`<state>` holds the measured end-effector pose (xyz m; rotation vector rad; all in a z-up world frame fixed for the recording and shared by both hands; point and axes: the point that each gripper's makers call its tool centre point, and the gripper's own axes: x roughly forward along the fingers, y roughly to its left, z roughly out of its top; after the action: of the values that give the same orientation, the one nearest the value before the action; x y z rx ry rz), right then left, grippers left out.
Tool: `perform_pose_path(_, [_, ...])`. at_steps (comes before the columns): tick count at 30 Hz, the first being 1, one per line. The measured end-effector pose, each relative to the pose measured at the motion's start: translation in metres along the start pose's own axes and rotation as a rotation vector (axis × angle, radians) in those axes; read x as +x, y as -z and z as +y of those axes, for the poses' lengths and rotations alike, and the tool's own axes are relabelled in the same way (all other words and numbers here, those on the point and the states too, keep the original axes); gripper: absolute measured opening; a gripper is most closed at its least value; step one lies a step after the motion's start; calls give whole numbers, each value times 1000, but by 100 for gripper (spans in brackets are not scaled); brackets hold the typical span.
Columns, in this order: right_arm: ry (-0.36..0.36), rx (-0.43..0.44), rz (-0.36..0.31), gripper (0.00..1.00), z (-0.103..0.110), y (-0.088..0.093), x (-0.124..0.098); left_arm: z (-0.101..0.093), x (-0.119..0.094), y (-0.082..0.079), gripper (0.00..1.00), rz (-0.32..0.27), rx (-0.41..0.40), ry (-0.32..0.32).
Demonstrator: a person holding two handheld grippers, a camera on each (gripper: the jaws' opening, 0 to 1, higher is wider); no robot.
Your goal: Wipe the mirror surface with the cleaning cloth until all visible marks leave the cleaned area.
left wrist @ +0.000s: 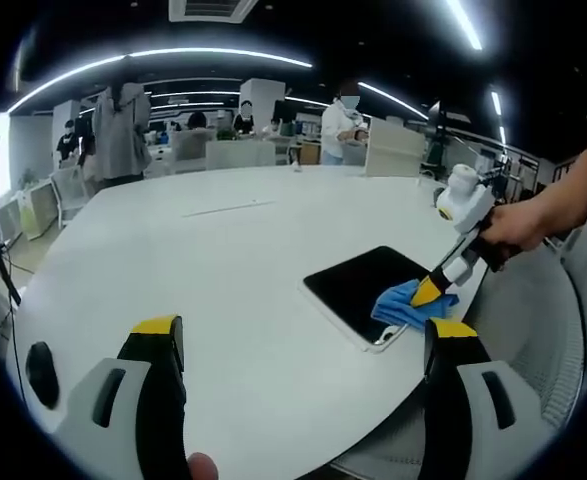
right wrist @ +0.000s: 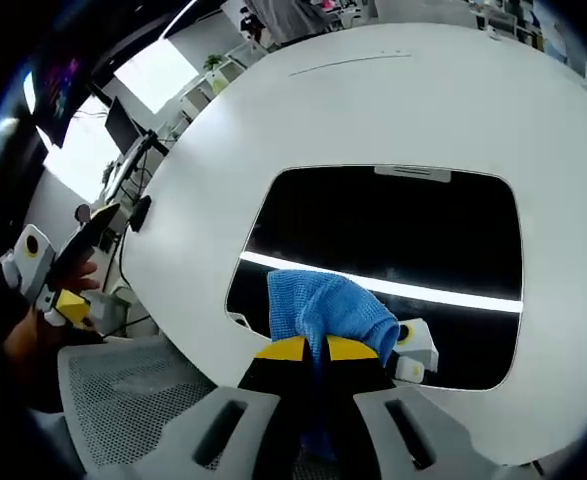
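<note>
Right gripper [right wrist: 316,350] is pinched tight on the blue microfibre cleaning cloth [right wrist: 323,308], pressing it on the near edge of the flat dark rectangular mirror [right wrist: 393,225] lying on the white round table [right wrist: 453,90]. Left gripper [left wrist: 303,345] hangs wide, holding nothing. Wiping looks underway; next I'd sweep toward the far side.

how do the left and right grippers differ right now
The left gripper has its jaws spread wide with nothing between them; the right gripper is shut on the blue cloth. The left hangs over bare white table; the right presses the cloth onto the mirror. Both have yellow-tipped black jaws.
</note>
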<state>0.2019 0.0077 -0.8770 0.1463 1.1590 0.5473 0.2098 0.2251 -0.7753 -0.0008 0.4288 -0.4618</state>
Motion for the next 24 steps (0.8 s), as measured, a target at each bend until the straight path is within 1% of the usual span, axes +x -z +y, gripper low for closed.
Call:
perform_pose_path(8, [8,11,-4,0,-6,1,-3,-1,-2,-3,99,7,17,4])
perform_pose_path(15, [15,3,0,0,-8,1,-3,-7,-3,-8,99,8,21,5])
perform_pose_path(18, [17,26,8,0,-9,-1,-2,-7,-2,-7,99,7,19,6])
perform_pose_path(22, [34,3,12,0,-11,-4,0,-6,-2,-7,99,1,14,3])
perform_pose_path(24, [43,-4,7,0,-12,-6,0,-10,-3,-8,99,-1,9,4])
